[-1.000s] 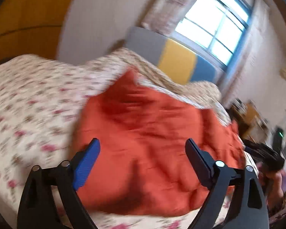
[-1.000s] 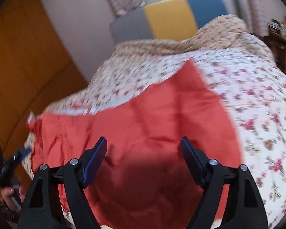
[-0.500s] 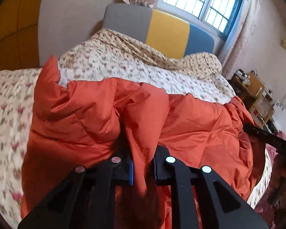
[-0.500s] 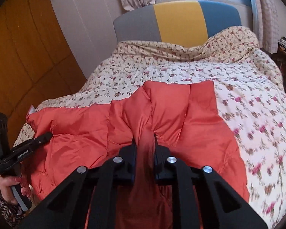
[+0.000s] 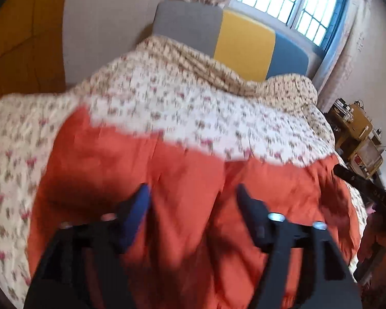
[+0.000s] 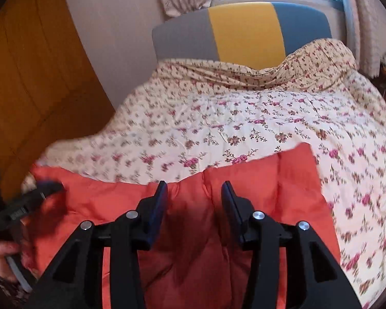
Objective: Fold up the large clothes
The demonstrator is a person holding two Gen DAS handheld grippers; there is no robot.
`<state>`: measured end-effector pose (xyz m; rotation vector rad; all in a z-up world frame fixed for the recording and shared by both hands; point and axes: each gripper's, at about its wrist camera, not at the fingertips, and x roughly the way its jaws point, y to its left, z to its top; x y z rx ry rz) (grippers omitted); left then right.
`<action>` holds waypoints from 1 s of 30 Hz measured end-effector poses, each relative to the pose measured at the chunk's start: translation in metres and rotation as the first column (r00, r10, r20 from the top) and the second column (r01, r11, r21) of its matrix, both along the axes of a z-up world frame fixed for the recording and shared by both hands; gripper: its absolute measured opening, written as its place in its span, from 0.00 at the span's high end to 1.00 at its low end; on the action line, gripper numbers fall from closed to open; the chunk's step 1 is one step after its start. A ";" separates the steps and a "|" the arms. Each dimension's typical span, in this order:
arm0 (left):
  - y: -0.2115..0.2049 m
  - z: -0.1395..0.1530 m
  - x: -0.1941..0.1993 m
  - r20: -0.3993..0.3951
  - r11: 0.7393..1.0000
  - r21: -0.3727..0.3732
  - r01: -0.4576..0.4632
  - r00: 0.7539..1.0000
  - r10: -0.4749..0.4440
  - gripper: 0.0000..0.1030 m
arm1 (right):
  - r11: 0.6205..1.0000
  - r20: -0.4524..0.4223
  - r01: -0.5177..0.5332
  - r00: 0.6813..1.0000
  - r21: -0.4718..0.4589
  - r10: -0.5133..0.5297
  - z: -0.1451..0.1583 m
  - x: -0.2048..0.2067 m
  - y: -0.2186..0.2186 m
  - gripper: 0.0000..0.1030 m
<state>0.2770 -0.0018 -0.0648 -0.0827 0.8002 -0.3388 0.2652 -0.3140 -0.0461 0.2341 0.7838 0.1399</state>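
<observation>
Orange-red quilted padded garment (image 5: 187, 180) lies spread across the near part of a bed covered by a cream quilt printed with small pink flowers (image 6: 244, 118), its far edge running roughly straight across the quilt. Behind the bed stands a padded headboard in grey, yellow and blue panels (image 6: 244, 31), with a barred window (image 5: 296, 2) and pale curtains above it and yellow-brown wooden panelling at the left. The left gripper (image 5: 193, 198), black with blue pads, hangs over the garment with its jaws apart and nothing pinched between them; they have just been opening. The right gripper (image 6: 194, 194) also stands parted over the fabric's far edge, gripping nothing, its jaws likewise just opening. In the right wrist view the left gripper shows at the far left, a hand (image 6: 0, 255) around its handle; a small white label on it is too blurred to read. No brand or legible writing appears on the garment or bedding.
</observation>
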 end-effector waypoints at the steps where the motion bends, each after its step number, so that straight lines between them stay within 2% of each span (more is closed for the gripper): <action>1: -0.005 0.001 0.005 0.025 0.999 0.039 -0.009 1.000 0.008 0.29 | 1.000 -0.008 -0.002 1.000 -0.028 0.001 -0.004 0.005 0.005 0.57; 3: -0.015 -0.005 0.019 0.055 0.992 0.128 -0.020 0.998 0.013 0.29 | 0.998 -0.057 -0.005 0.998 -0.069 0.001 -0.023 0.023 0.009 0.58; 5: -0.019 -0.021 0.036 0.037 0.976 0.218 -0.022 0.999 0.014 0.29 | 0.998 -0.083 -0.003 0.997 -0.068 -0.002 -0.039 0.031 0.010 0.58; 7: -0.016 -0.038 0.046 0.012 0.969 0.246 -0.019 1.000 0.016 0.24 | 0.996 -0.077 -0.015 0.997 -0.086 0.008 -0.049 0.035 0.012 0.58; 11: 0.001 -0.056 0.045 0.030 0.984 0.178 -0.020 0.999 0.015 0.20 | 0.996 -0.065 -0.022 0.998 -0.086 0.017 -0.065 0.040 0.011 0.58; 15: 0.012 -0.065 0.048 0.029 0.996 0.088 -0.023 0.999 0.021 0.17 | 1.000 -0.044 -0.026 0.999 -0.013 0.026 -0.077 0.044 0.002 0.58; 21: 0.018 -0.075 0.053 0.020 1.000 0.010 -0.020 1.000 0.020 0.16 | 1.000 0.006 -0.013 1.000 -0.001 0.013 -0.083 0.040 0.004 0.58; 25: 0.022 -0.080 0.051 0.035 0.999 -0.023 -0.023 0.999 0.024 0.16 | 1.000 0.030 -0.004 1.000 0.006 0.004 -0.087 0.039 0.004 0.58; 30: 0.019 -0.080 0.051 0.036 1.000 -0.008 -0.028 0.999 0.028 0.16 | 1.000 0.022 0.000 1.000 -0.029 0.000 -0.086 0.040 0.008 0.57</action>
